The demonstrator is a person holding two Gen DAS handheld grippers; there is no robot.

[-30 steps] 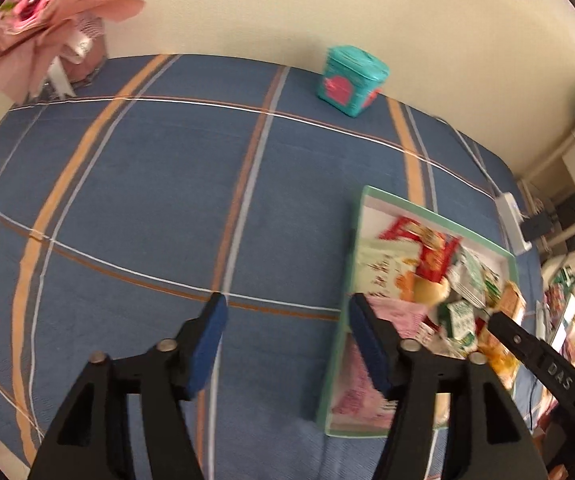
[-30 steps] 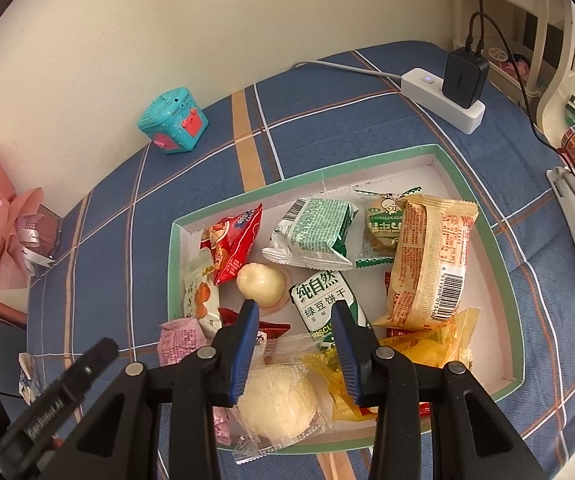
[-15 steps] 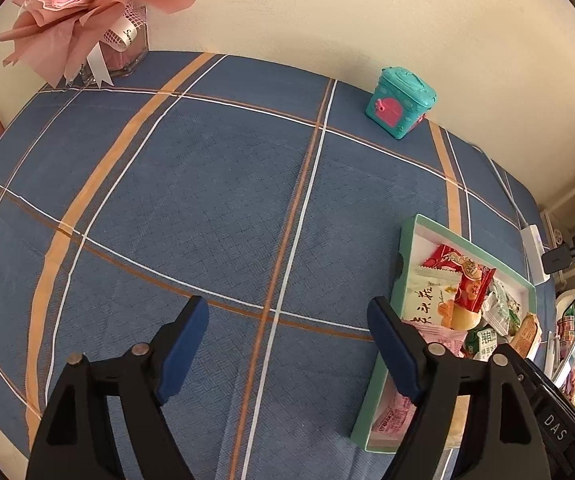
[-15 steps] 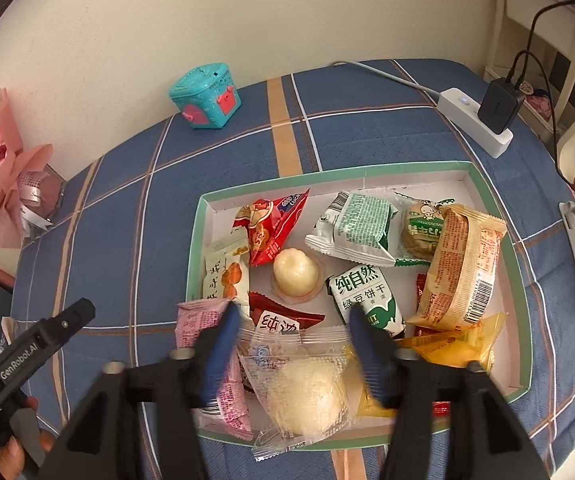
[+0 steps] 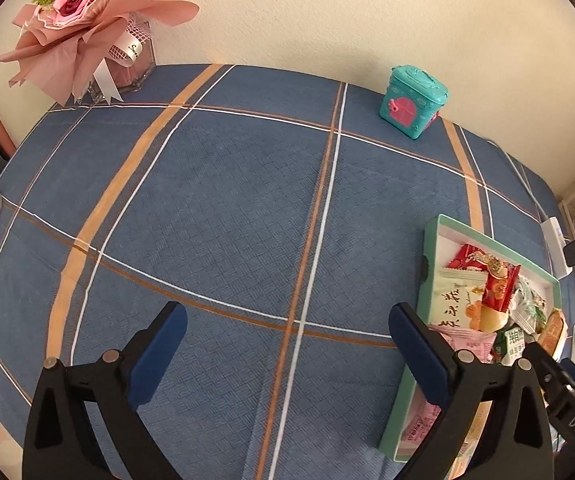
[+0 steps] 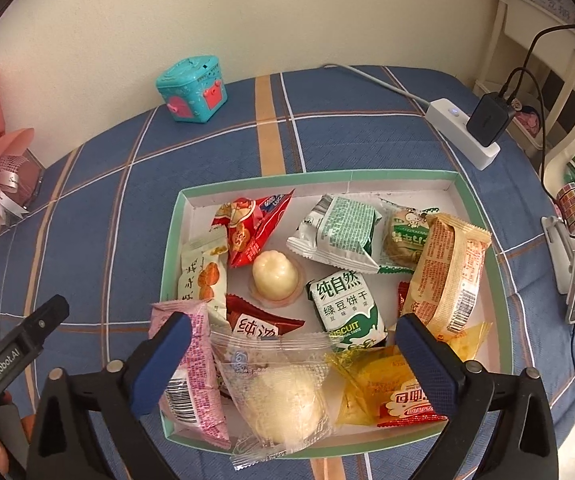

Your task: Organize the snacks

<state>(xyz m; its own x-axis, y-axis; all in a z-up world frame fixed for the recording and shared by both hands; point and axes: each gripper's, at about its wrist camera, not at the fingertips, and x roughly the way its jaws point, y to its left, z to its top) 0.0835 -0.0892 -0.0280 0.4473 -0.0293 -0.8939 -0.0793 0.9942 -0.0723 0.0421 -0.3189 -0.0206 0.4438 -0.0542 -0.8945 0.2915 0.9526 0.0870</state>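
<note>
Right hand-held gripper (image 6: 293, 354): your jaws stand wide apart and hold nothing, poised above the near end of the snack tray (image 6: 483, 216).

Nearest item: clear-wrapped round bun (image 6: 283, 398), directly below and between your fingers, at the tray's near edge; its wrapper runs long from tray interior toward you, overhanging the near rim.

Flanking it: pink packet (image 6: 193, 376) just beside your left finger, yellow packet (image 6: 383, 388) just beside your right finger.

Left hand-held gripper (image 5: 287, 354): equally wide open and empty, over bare blue plaid cloth of the worktop (image 5: 223, 208); the tray lies off to its right, partly behind its right finger.

Judgement: your right hand is the nearer one; the bun calls for a straight descent.
</note>
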